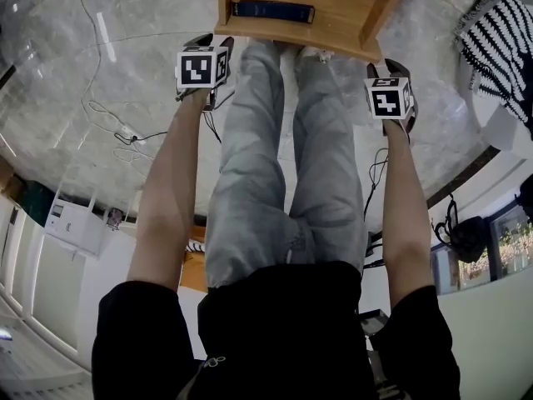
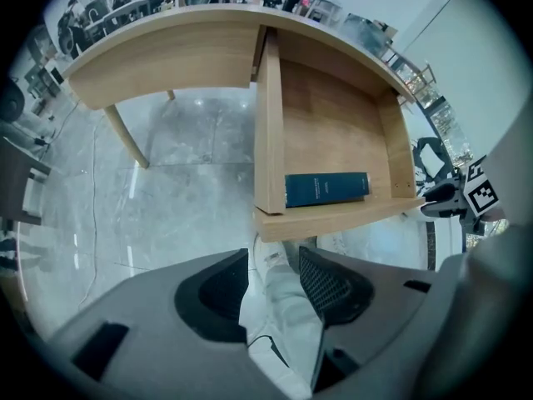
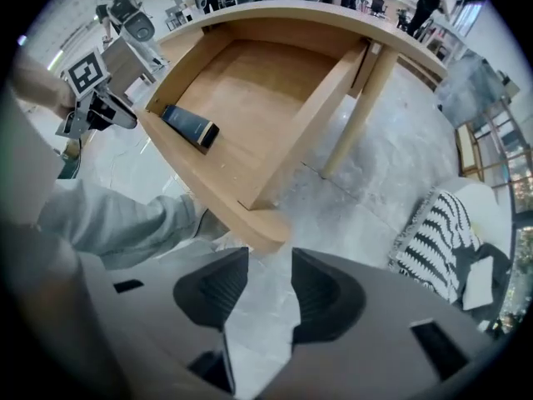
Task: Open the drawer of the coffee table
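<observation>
The wooden coffee table's drawer (image 1: pixel 291 36) stands pulled out, with a dark blue book (image 1: pixel 273 10) lying inside near its front panel. My left gripper (image 1: pixel 210 43) hangs just off the drawer's left front corner and my right gripper (image 1: pixel 388 67) off its right front corner; neither touches it. In the left gripper view the left gripper (image 2: pixel 275 261) is open, with only my shoe and trouser leg showing below the drawer (image 2: pixel 333 219) and book (image 2: pixel 326 188). The right gripper (image 3: pixel 271 265) is open over bare floor, beside the drawer's corner (image 3: pixel 250 223).
My legs in grey jeans (image 1: pixel 275 165) stand between the grippers, in front of the drawer. A black-and-white striped cloth (image 1: pixel 500 32) lies at the right. Cables (image 1: pixel 125 132) trail over the marble floor at the left. A table leg (image 3: pixel 366 98) stands behind the drawer.
</observation>
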`<state>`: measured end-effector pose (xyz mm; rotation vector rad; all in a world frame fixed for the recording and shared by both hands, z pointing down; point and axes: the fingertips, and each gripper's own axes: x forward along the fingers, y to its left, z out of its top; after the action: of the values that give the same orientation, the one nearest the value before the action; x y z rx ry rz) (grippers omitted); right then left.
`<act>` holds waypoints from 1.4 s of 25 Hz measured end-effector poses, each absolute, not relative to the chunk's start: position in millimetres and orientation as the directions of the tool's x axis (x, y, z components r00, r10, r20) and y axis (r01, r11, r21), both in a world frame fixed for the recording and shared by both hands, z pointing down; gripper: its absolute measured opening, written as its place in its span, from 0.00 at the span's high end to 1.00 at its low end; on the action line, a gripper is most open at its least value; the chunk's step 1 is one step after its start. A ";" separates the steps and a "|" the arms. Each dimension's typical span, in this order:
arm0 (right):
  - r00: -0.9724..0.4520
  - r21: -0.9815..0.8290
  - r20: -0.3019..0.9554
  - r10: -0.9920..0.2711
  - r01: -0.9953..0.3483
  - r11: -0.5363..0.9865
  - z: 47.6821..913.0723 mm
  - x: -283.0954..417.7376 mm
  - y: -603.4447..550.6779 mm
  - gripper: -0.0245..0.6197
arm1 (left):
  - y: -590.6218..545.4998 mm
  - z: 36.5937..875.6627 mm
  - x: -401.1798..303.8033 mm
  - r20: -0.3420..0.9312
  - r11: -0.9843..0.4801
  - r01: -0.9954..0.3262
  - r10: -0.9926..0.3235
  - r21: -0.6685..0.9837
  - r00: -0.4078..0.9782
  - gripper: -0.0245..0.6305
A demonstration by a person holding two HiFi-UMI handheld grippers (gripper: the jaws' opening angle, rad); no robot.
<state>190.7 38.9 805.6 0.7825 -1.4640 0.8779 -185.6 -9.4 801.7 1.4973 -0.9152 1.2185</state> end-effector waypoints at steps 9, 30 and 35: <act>-0.114 -0.084 0.984 -0.139 -0.975 0.207 751.1 185.1 20.7 0.83 | -20.9 734.3 -166.5 0.941 -0.189 -0.932 -0.081 0.309 0.328 0.91; -0.363 -0.346 0.701 -0.614 -0.926 0.151 491.7 140.1 -113.7 0.94 | -150.9 453.9 -55.9 0.648 -0.299 -0.833 -0.527 0.465 0.550 0.95; -0.330 -0.343 0.620 -0.712 -0.930 0.132 426.8 146.1 -145.0 0.94 | -180.9 384.7 -36.9 0.562 -0.315 -0.823 -0.612 0.473 0.557 0.95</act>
<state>146.1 -145.0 426.8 1.5973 -2.1091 1.0044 -36.9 -180.9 384.7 2.0435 -1.1501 0.3595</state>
